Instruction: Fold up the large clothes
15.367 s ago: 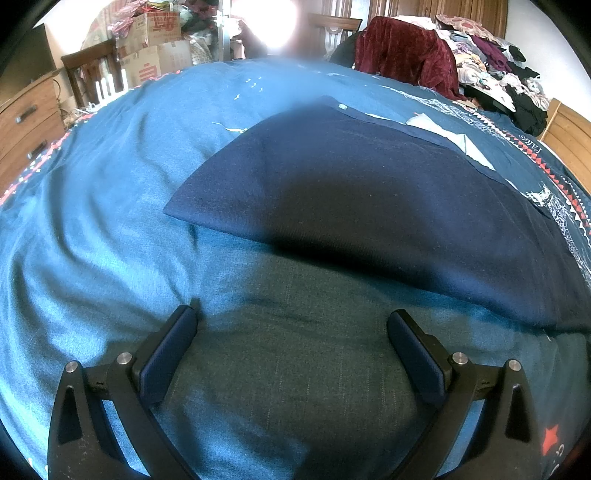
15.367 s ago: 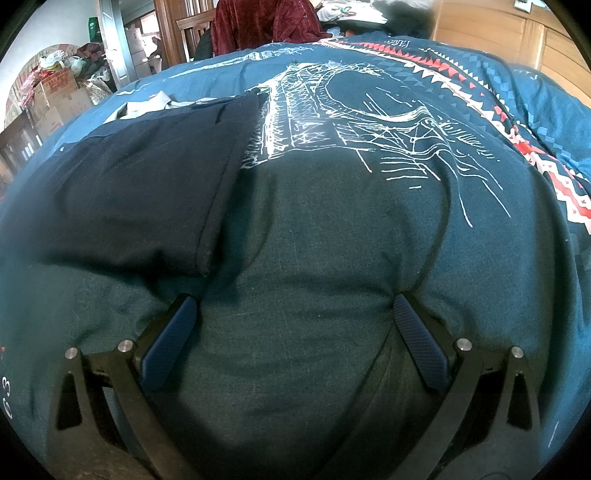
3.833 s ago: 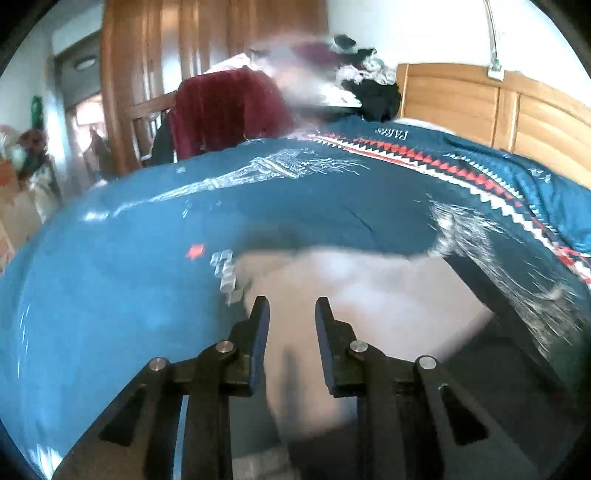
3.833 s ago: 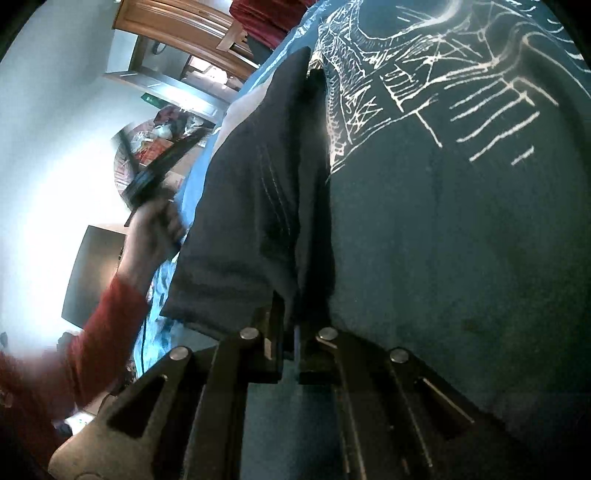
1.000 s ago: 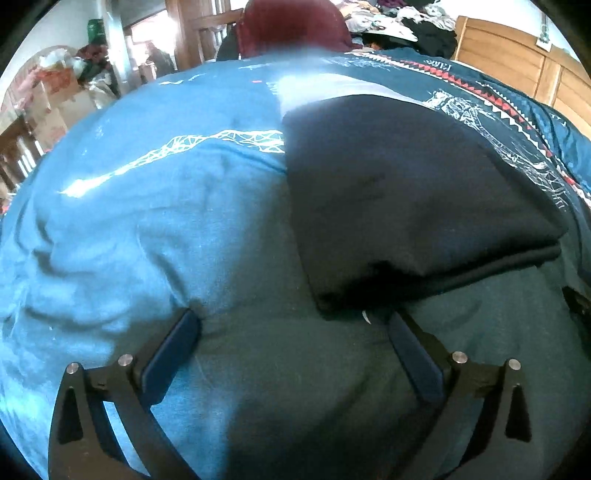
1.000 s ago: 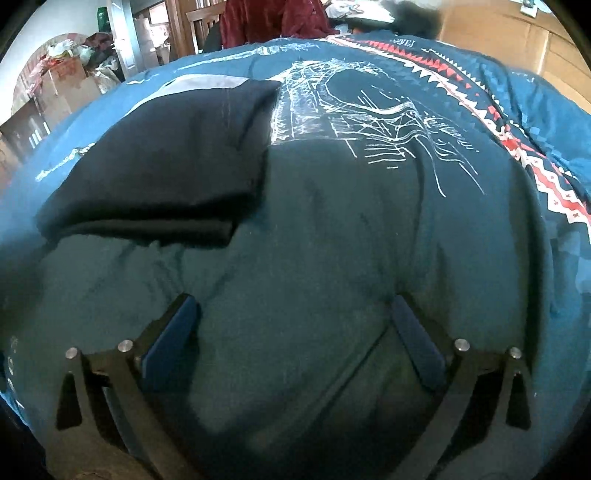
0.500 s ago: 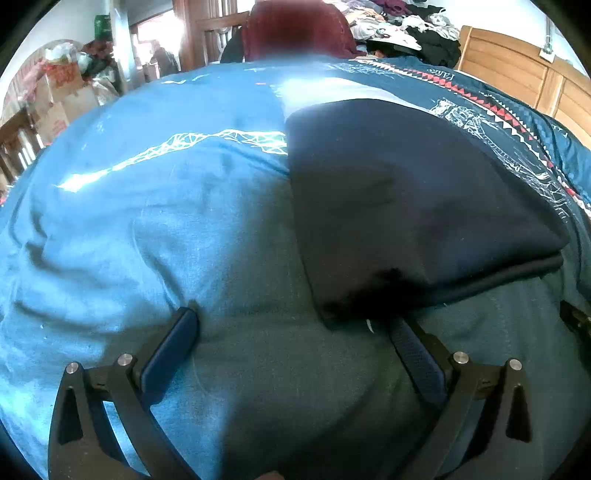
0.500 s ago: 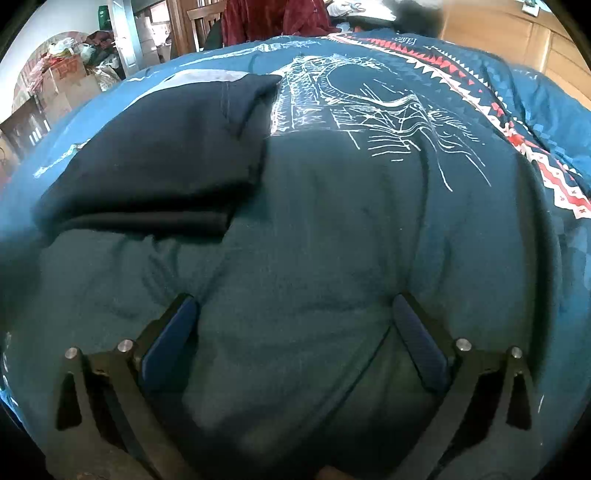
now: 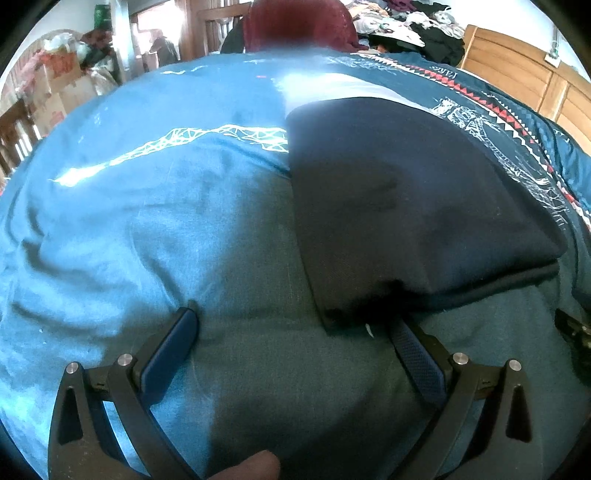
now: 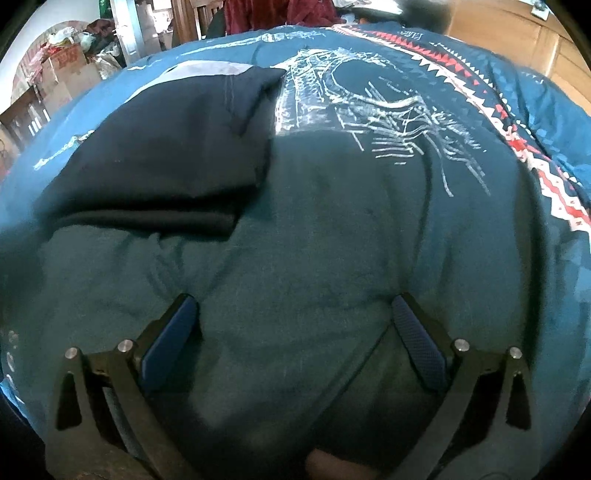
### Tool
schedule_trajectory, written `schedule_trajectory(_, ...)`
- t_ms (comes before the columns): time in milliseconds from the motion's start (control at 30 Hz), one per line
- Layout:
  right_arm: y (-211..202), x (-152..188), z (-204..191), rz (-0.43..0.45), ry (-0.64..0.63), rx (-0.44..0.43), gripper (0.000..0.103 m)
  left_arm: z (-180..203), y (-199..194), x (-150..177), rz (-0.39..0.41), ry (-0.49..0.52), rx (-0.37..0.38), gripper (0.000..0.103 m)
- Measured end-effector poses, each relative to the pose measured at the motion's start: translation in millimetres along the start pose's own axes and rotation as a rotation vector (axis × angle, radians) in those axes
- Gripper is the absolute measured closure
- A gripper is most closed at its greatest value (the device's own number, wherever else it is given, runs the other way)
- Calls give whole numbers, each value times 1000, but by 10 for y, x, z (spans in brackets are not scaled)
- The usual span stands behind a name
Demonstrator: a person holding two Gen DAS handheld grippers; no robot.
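Blue pads on my left gripper (image 9: pixel 291 328) sit wide apart w/ nothing between them but the teal bed cover (image 9: pixel 147 206). A fingertip (image 9: pixel 251 466) pokes in at the bottom edge of the left view. The right pad tip is just at the near edge of the dark folded garment (image 9: pixel 399 206), maybe touching it, can't tell. The left pad rests on bare cover.

My right gripper (image 10: pixel 293 325) is wide apart too, holding nothing, both pads down on the cover (image 10: pixel 332 258). A bit of finger shows at the bottom there as well.

From the left gripper the garment lies just ahead & to the right. From the right gripper, the same garment (image 10: pixel 166 147) lies ahead & to the left, well apart from the pads. It's folded in layers, w/ a pale piece peeking out at its far end.

Far back I see cardboard boxes (image 10: pixel 66 74) stuffed w/ stuff on the left, a dark red cloth (image 9: pixel 299 22) over a chair, a clothes pile (image 9: pixel 413 26) & a wood headboard (image 9: pixel 517 77).
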State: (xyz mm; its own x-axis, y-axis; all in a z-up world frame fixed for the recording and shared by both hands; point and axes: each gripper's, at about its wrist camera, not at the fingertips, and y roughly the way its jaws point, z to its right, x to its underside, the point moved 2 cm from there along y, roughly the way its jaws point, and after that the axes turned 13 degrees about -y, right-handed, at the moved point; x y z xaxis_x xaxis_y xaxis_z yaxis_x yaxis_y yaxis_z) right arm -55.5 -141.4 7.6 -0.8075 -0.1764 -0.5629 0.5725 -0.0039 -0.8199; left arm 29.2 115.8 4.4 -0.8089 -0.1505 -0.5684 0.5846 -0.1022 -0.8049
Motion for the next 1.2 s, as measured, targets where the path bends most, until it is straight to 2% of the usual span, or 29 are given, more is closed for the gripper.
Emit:
schedule_trajectory(100, -295, -103, -56, 31, -14, 27, 0, -5, -187, -36, 3, -1, -26, 0)
schedule_trajectory(167, -639, -233, -105, 88, -16, 35, 0, 7, -436, -95, 56, -6, -25, 0)
schedule_trajectory(267, -1258, -484, -202, 198, -20, 36, 0, 78, -1055, -288, 183, -14, 5, 0)
schedule_trajectory(400, -2189, -849, -362, 375, -42, 80, 0, 224, -2208, -571, 429, -19, 46, 0)
schedule_trajectory(500, -2761, -1032, -493, 472, -39, 100, 0, 316, -2965, -592, 600, -59, -7, 0)
schedule_trajectory(567, -2881, -1087, -569, 465, -21, 103, 0, 311, -3164, -568, 608, -91, 29, 0)
schedule_trajectory(600, -2889, -1106, -613, 453, -16, 101, 0, 325, -3217, -558, 584, -94, 49, 0)
schedule_trajectory(700, -2808, -1110, -702, 407, -11, 141, 0, 391, -3235, -508, 548, -80, 36, 0)
schedule_trajectory(833, -2723, -1030, -678, 361, 29, 146, 0, 528, -3165, -426, 495, -28, 34, 0)
schedule_trajectory(1200, -2702, -922, -640, 311, 25, 136, 0, 610, -3093, -313, 473, -28, 38, 0)
